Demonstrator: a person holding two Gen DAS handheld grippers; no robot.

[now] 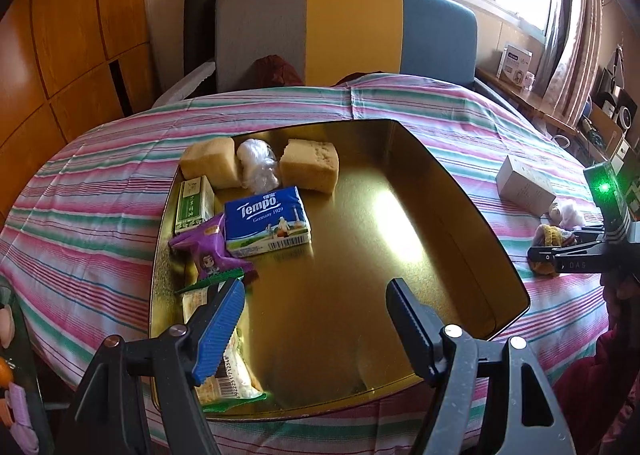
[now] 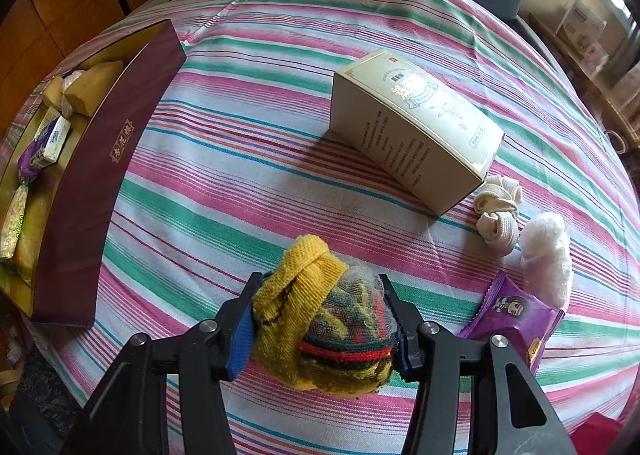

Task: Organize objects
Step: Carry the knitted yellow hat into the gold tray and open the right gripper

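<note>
A gold tin tray [image 1: 460, 215] with a maroon outer wall [image 2: 100, 175] lies on the striped cloth. It holds two sponge cakes [image 1: 308, 165], a plastic-wrapped ball [image 1: 258, 163], a Tempo tissue pack [image 1: 266, 221], a green box [image 1: 194, 203], a purple snack packet [image 1: 210, 255] and a green-edged wafer packet [image 1: 224, 371]. My left gripper [image 1: 316, 303] is open over the tray's near part. My right gripper [image 2: 320, 307] is shut on a yellow multicoloured knitted sock ball [image 2: 320, 315], also seen in the left wrist view [image 1: 550, 237].
On the cloth right of the tray lie a cream carton [image 2: 416, 127], a white knotted sock [image 2: 498, 215], a white plastic-wrapped ball [image 2: 546, 251] and a purple snack packet [image 2: 516, 315]. A chair [image 1: 344, 27] stands behind the table.
</note>
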